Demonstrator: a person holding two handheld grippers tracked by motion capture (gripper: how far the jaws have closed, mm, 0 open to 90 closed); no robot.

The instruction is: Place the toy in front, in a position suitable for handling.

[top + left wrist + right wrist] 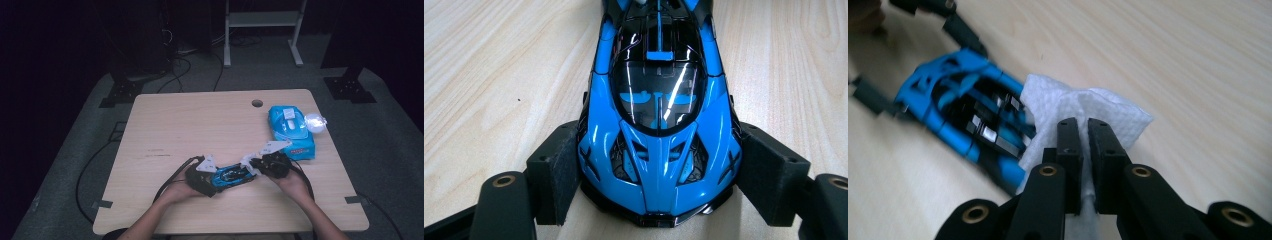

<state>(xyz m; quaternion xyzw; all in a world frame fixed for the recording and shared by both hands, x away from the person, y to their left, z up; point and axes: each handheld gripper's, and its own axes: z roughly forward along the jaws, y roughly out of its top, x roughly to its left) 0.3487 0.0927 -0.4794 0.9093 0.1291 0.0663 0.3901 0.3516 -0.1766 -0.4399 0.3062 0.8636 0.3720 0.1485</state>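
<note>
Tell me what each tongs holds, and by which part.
Left tongs clamp the blue toy car by the sides of its front end. Right tongs pinch a white wipe at its bunched middle.

High view: fixed above the near edge, facing forward and down over the whole bench (165,120). Left tool view: level with the bench top, close on the car (659,125) nose. Right tool view: angled down, near. All three share the car.
</note>
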